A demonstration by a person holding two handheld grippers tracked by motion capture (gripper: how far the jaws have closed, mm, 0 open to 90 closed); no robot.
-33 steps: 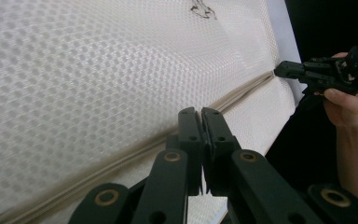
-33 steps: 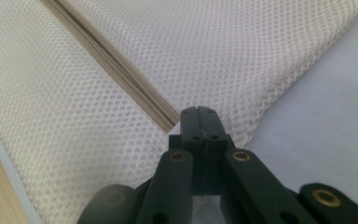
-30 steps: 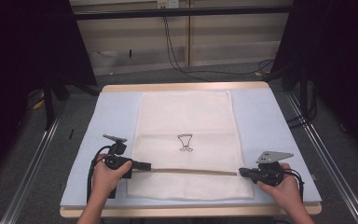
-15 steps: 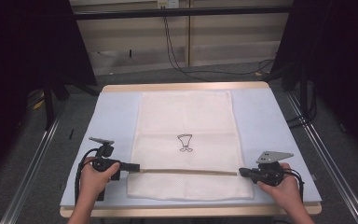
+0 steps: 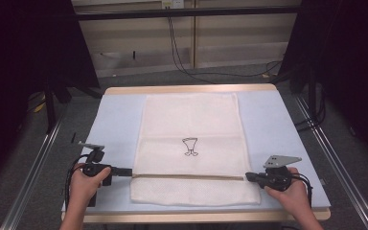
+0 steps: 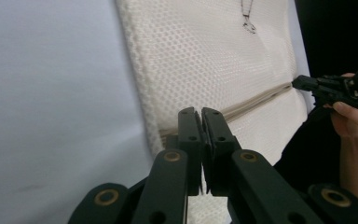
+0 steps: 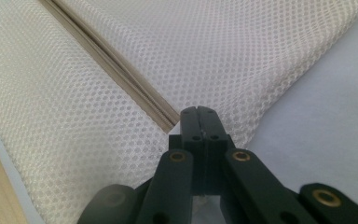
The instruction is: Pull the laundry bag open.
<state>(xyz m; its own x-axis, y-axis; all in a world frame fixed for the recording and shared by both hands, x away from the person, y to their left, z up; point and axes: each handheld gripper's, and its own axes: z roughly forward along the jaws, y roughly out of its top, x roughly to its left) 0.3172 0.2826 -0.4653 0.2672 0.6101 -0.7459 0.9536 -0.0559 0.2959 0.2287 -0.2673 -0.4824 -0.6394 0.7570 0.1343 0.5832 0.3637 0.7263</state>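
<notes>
A white mesh bag (image 5: 191,124) lies flat on the pale blue mat (image 5: 120,120), with a small black emblem (image 5: 190,146) at its middle. A tan zipper (image 5: 187,176) crosses it near the front edge. My left gripper (image 5: 129,171) is shut at the zipper's left end, at the bag's left border. In the left gripper view the tan strip (image 6: 256,99) runs straight into the closed tips (image 6: 201,112), which hide the pull. My right gripper (image 5: 247,177) is shut at the zipper's right end. In the right gripper view its tips (image 7: 199,111) pinch the mesh edge beside the zipper (image 7: 121,70).
The mat covers a wooden table whose rim (image 5: 187,89) shows at the back and front. Metal rails (image 5: 335,158) run along both sides on the floor. Bare mat lies left and right of the bag. Cables (image 5: 182,52) hang behind the table.
My left gripper has slid left along the zipper line to the bag's left border, jaws still shut. The right gripper and the bag have stayed put.
</notes>
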